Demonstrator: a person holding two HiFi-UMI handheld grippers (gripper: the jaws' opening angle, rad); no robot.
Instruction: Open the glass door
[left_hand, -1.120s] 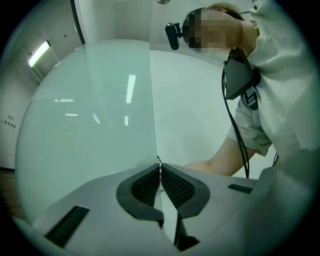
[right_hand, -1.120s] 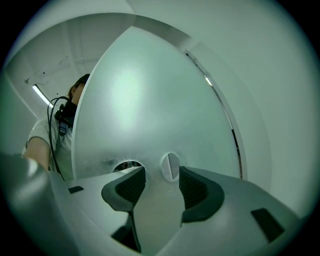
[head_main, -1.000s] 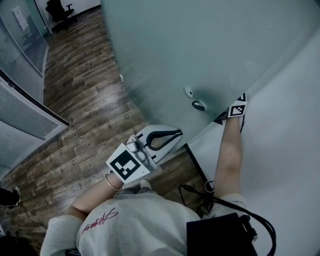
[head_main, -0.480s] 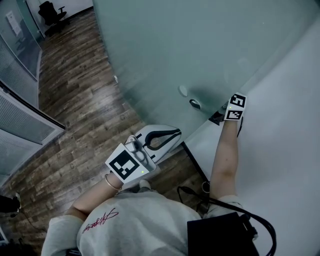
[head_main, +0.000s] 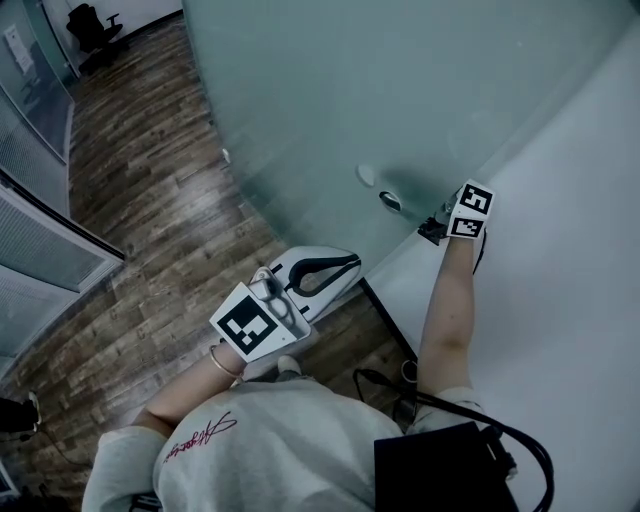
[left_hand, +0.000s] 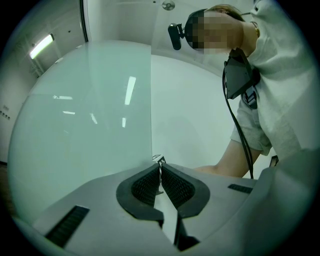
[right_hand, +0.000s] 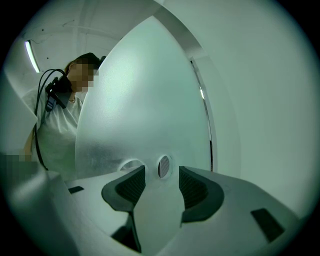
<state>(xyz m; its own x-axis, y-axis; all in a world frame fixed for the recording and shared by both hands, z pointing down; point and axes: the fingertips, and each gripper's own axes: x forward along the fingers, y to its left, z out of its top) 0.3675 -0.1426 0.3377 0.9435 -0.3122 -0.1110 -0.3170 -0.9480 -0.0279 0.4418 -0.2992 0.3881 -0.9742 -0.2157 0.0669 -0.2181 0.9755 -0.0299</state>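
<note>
Beside the glass door's (head_main: 400, 90) round fitting (right_hand: 163, 166), holds right gripper (right_hand: 161, 186) splayed, empty — left gripper (left_hand: 160, 181) pinched shut on nothing near the door. Looks partly ajar; needs further swing.

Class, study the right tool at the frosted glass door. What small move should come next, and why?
Probably ease the right tool forward until its jaws straddle the round fitting. The jaws stand apart, and the fitting on the glass door shows between their tips, not yet gripped.
</note>
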